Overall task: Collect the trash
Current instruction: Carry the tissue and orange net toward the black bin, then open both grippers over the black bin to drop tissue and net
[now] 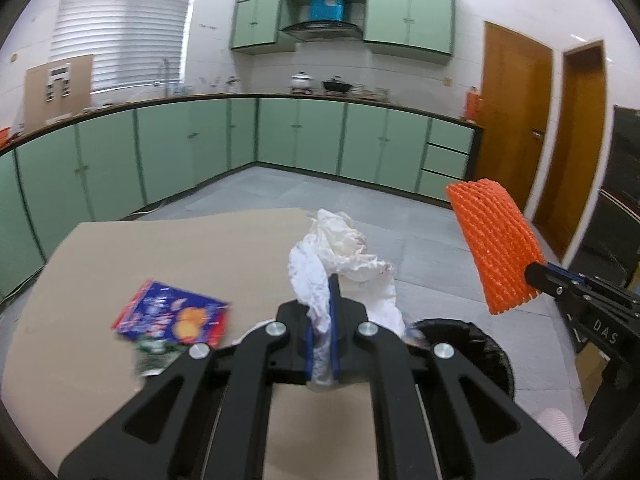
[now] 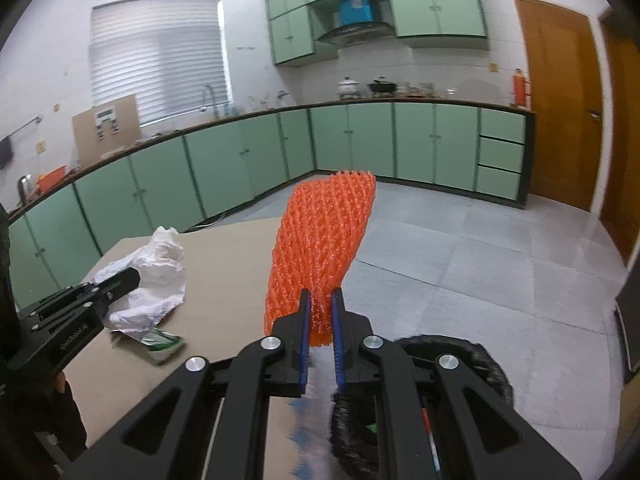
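My left gripper (image 1: 323,300) is shut on a crumpled white paper wad (image 1: 344,252) and holds it above the tan table's (image 1: 160,248) right edge. It also shows in the right wrist view (image 2: 120,280), with the paper (image 2: 156,276). My right gripper (image 2: 320,308) is shut on an orange foam fruit net (image 2: 324,240), held up in the air; the net also shows in the left wrist view (image 1: 496,244). A blue and red snack wrapper (image 1: 172,312) and a green wrapper (image 1: 154,356) lie on the table. A black-lined trash bin (image 1: 476,344) stands below on the floor.
The bin also shows in the right wrist view (image 2: 472,360), just right of the table edge. Green kitchen cabinets (image 1: 300,136) run along the far walls. Wooden doors (image 1: 516,112) stand at the right. Grey tiled floor (image 2: 480,260) lies beyond the table.
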`<act>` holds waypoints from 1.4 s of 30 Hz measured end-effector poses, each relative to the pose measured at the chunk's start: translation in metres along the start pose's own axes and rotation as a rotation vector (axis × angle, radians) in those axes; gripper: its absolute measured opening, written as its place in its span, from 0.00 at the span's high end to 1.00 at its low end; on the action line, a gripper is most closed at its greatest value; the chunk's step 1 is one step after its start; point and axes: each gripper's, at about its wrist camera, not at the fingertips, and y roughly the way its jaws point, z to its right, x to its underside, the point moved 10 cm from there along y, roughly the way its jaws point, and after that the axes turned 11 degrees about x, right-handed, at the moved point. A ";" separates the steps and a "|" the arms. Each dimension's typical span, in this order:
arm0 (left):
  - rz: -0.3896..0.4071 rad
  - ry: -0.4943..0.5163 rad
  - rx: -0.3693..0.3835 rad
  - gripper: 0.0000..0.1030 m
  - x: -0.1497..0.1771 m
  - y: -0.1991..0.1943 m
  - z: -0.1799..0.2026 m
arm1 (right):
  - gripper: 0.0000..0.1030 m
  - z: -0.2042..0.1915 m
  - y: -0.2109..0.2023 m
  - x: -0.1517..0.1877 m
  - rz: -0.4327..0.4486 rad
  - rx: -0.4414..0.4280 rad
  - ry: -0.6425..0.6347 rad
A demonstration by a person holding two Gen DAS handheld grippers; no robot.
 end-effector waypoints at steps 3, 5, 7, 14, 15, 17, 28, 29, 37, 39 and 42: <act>-0.024 0.016 0.055 0.96 0.003 0.021 0.029 | 0.90 0.032 0.003 0.007 -0.011 0.050 0.023; -0.034 0.025 0.082 0.96 0.007 0.032 0.045 | 0.90 0.051 0.005 0.012 -0.016 0.084 0.037; -0.042 0.040 0.114 0.96 0.010 0.044 0.064 | 0.90 0.073 0.008 0.018 -0.022 0.125 0.046; -0.057 0.054 0.203 0.95 0.021 0.085 0.120 | 0.91 0.124 0.014 0.037 -0.037 0.206 0.077; -0.061 0.056 0.210 0.96 0.023 0.090 0.126 | 0.91 0.132 0.016 0.041 -0.046 0.218 0.080; -0.078 0.071 0.225 0.95 0.030 0.102 0.142 | 0.90 0.145 0.024 0.049 -0.070 0.238 0.084; -0.187 0.081 0.288 0.84 0.055 0.154 0.181 | 0.73 0.198 0.059 0.086 -0.173 0.281 0.142; -0.185 0.081 0.288 0.82 0.052 0.156 0.181 | 0.62 0.201 0.060 0.087 -0.173 0.284 0.146; -0.131 0.052 0.278 0.64 0.031 0.141 0.166 | 0.36 0.206 0.048 0.081 -0.129 0.325 0.151; -0.105 0.052 0.267 0.61 0.025 0.129 0.156 | 0.29 0.198 0.043 0.075 -0.112 0.313 0.148; -0.060 0.061 0.222 0.55 0.012 0.109 0.134 | 0.18 0.183 0.035 0.063 -0.083 0.288 0.134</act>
